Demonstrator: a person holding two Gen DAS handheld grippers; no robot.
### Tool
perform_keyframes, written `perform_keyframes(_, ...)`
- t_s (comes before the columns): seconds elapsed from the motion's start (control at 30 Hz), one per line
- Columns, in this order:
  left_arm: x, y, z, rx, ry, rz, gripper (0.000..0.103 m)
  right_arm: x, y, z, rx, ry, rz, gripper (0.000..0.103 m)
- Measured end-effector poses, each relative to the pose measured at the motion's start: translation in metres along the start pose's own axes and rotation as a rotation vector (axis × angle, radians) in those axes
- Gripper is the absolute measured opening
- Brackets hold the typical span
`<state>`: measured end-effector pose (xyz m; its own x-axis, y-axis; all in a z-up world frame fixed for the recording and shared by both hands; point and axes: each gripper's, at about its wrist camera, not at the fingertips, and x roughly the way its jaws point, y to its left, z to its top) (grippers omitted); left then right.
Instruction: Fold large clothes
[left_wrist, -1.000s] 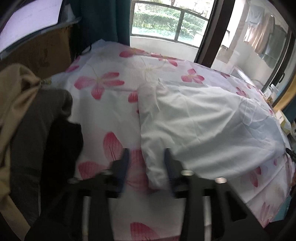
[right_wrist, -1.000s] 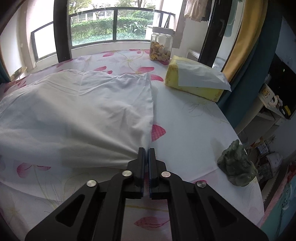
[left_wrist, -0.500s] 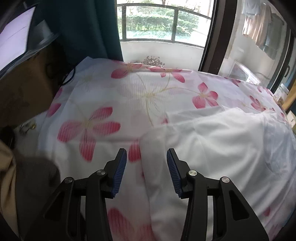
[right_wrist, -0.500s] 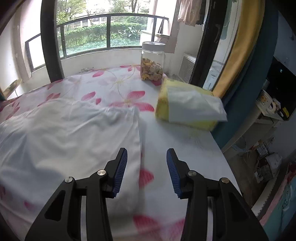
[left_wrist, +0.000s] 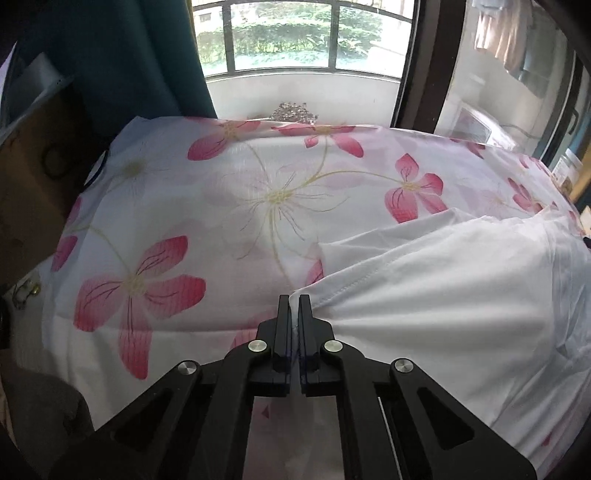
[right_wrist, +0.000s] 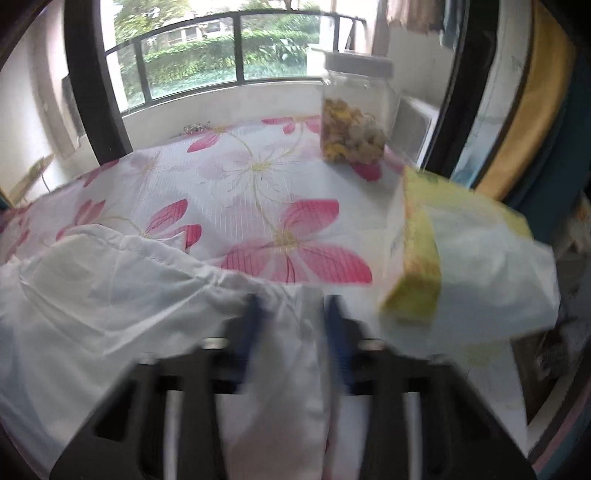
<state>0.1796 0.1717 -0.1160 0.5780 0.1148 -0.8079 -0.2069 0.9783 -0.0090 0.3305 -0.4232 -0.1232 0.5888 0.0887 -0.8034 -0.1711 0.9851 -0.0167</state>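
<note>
Left gripper clamped on the corner hem of the white garment. Right gripper fingers apart, straddling the garment's other edge, view blurred. Garment lies flat on the floral tablecloth. Tissue pack just right of garment, jar beyond it.

White garment matt cloth; jar glossy glass

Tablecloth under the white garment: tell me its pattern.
The tablecloth is white with large pink flowers on yellow stems, clearest in the left wrist view.
</note>
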Motion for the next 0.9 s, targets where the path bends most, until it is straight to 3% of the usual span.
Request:
perform_keyframes(0.23, -0.003, 0.008, 0.022, -0.051, -0.094, 0.03, 0.003, -0.008, -0.001, 0.022, -0.037, -0.079, -0.093, 0.002)
perform_keyframes(0.43, 0.02, -0.002, 0.028, -0.012, -0.024, 0.024, 0.004, 0.002, 0.003, 0.024, -0.069, -0.048, -0.121, 0.002)
perform_keyframes(0.53, 0.015, -0.006, 0.028, 0.002, -0.043, 0.036, 0.021, 0.004, 0.005, 0.022, -0.065, -0.034, -0.125, 0.002)
perform_keyframes(0.6, 0.007, -0.005, 0.029, -0.008, -0.063, 0.043, 0.05, 0.003, 0.005, 0.021, -0.059, -0.021, -0.124, 0.003)
perform_keyframes(0.7, -0.009, -0.005, 0.032, -0.031, -0.107, 0.021, 0.052, -0.004, 0.007, 0.02, -0.053, -0.022, -0.125, 0.005)
perform_keyframes(0.8, -0.029, -0.009, 0.033, -0.046, -0.149, -0.005, 0.053, -0.016, 0.01, 0.018, -0.049, -0.039, -0.123, 0.013)
perform_keyframes(0.9, -0.043, -0.022, 0.03, -0.054, -0.17, -0.077, 0.054, -0.028, 0.016, 0.016, -0.038, -0.06, -0.107, 0.039)
